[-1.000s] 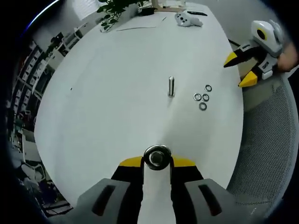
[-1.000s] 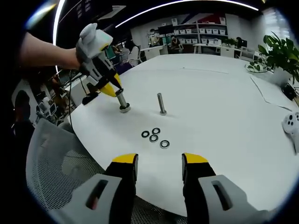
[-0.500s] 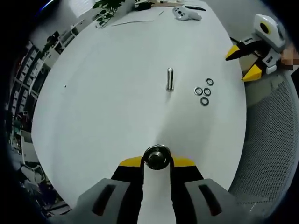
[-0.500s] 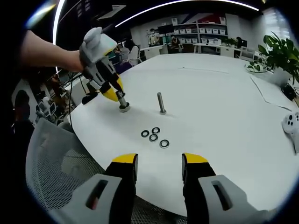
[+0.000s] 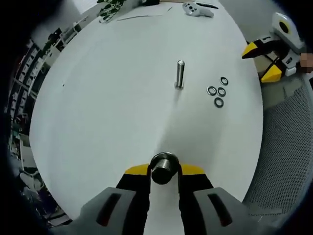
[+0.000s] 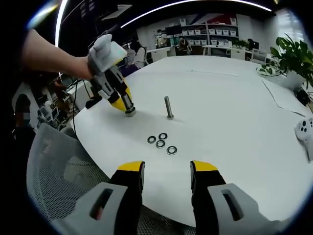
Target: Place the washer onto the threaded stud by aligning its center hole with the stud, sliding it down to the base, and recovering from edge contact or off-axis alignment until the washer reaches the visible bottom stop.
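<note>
On the white bench point(image 6: 234, 98), four loose washers point(image 6: 161, 143) lie flat in a small cluster, near my right claw point(image 6: 166, 169) and just this side of a bare threaded stud point(image 6: 168, 108) standing upright. In the left gripper view the same washers point(image 5: 218, 92) sit right of that stud point(image 5: 180, 74), well apart from it.

My left claw point(image 5: 164, 170) is pressed onto a second stud point(image 5: 164, 168), pinching its shaft; I see that stud end-on between the yellow tips. From the right gripper view the left claw point(image 6: 122, 102) comes in at a slant, and the held stud's point(image 6: 129, 108) wide base looks to rest on the bench, left of the free stud. Whether a washer already sits at that base I cannot tell; it is too small.

Right claw: spread wide, nothing between the tips, hovering over the near bench edge. It shows at the far right of the left gripper view point(image 5: 264, 61), also spread.

Step in hand, as I judge it: steadying the stud with the left; washer pickup not yet begun.

Next move calls for lowering the right claw onto one washer. They lie flat and thin, so I expect an edge pinch will be fiddly. Then carry it over a stud top, hole centred, level before release.

Mesh chair back point(image 6: 54, 166) near left; potted plant point(image 6: 293, 56) far right.
</note>
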Tool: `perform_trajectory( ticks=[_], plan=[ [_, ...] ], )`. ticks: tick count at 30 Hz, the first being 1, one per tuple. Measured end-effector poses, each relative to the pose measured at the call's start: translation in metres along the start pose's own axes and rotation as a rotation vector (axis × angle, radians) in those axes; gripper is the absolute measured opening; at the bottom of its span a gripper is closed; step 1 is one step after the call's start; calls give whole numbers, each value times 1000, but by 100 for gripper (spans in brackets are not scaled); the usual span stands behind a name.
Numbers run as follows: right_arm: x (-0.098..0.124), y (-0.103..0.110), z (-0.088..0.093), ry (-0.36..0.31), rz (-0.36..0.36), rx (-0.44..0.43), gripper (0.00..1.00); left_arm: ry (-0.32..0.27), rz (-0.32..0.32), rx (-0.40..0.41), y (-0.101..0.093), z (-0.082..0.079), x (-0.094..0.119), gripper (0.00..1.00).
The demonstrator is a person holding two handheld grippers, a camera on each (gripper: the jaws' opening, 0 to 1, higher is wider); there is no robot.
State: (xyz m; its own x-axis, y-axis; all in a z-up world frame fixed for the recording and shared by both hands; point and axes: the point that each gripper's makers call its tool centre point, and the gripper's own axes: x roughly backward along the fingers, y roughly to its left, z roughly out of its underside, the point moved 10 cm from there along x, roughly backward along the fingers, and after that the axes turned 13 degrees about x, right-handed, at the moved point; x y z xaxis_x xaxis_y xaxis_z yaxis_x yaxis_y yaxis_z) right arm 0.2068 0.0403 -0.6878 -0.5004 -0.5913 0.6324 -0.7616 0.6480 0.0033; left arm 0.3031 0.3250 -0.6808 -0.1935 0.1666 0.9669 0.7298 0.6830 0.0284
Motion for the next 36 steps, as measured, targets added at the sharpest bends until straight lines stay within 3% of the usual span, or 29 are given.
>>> perform_trajectory(
  ticks=[5,7,21,30,36],
  plan=[
    [0,-1,0,-2,6,-6,40,0,7,10,2,2,-4,19],
    [-1,-2,0,-1,7,-5,40,-3,22,60,3,3,-6,20],
    [-2,-1,0,9,4,5,40,-71,25,101,2,13,-2,21],
    [-3,1,1,29,-2,21,40,-144,-34,121,3,27,12,28],
    [-4,4,0,37,-12,37,40,-242,-51,231,-3,45,26,30]
  ],
)
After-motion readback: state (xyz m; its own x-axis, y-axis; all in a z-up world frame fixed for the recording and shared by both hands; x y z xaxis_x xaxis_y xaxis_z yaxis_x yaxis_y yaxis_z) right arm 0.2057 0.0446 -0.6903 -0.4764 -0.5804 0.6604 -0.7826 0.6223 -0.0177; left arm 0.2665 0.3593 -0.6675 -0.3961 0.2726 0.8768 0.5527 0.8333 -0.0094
